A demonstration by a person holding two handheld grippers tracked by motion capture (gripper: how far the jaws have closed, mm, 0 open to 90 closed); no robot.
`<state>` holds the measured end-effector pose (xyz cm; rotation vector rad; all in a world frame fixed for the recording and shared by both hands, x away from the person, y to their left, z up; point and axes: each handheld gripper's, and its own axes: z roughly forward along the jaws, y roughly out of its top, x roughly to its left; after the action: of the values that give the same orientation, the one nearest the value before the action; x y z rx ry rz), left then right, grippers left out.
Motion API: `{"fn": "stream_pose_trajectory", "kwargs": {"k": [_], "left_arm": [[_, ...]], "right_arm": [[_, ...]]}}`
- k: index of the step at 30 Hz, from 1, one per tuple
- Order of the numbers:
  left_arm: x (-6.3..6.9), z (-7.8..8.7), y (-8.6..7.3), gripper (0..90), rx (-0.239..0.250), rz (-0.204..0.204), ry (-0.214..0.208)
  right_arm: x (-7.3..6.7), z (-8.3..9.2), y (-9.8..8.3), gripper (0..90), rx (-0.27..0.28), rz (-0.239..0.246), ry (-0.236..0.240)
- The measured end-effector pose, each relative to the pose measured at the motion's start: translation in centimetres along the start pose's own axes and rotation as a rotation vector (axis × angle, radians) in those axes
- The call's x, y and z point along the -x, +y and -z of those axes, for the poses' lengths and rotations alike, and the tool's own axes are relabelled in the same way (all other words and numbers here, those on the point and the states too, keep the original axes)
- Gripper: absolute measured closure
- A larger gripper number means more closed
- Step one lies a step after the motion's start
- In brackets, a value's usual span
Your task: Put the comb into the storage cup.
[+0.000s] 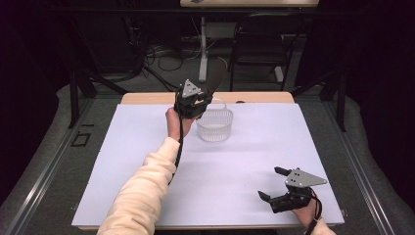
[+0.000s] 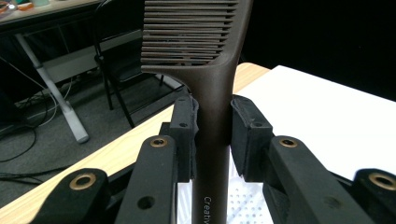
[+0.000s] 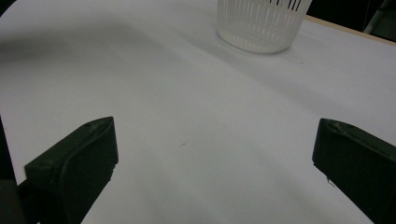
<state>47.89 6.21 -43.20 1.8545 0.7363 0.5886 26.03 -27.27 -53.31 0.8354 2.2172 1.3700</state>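
The jaws of the left gripper [image 2: 212,128] are clamped on the handle of a dark brown comb [image 2: 205,60], whose teeth stand upright in the top centre of the left gripper view. In the high view the comb [image 1: 215,74] is held just above and behind the white basket [image 1: 215,126] at centre frame, probably poised for dropping in. At lower right, the right gripper [image 1: 274,183] rests with jaws spread wide and empty over the white sheet [image 1: 147,147]. The right gripper view adds the basket's slatted wall [image 3: 261,23].

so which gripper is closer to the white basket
Left. The left gripper, holding a comb, is right beside the basket; the right gripper sits well away at the near edge.
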Motion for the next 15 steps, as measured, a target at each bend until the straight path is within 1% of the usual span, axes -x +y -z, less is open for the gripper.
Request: {"fn": "stream_pose_trajectory", "kwargs": {"k": [6, 12, 15], "left_arm": [[-0.05, -0.42, -0.2, 72.0, 0.005, 0.007, -0.002], [-0.01, -0.82, -0.37, 72.0, 0.009, 0.0, -0.014], [-0.02, -1.04, -0.46, 72.0, 0.009, -0.01, -0.022]], "right_arm": [[0.01, 0.0, -0.01, 0.0, -0.001, -0.001, 0.0], [-0.01, -0.01, 0.0, 0.0, -0.001, -0.004, 0.003], [-0.01, 0.0, -0.01, 0.0, -0.001, -0.004, 0.003]]}}
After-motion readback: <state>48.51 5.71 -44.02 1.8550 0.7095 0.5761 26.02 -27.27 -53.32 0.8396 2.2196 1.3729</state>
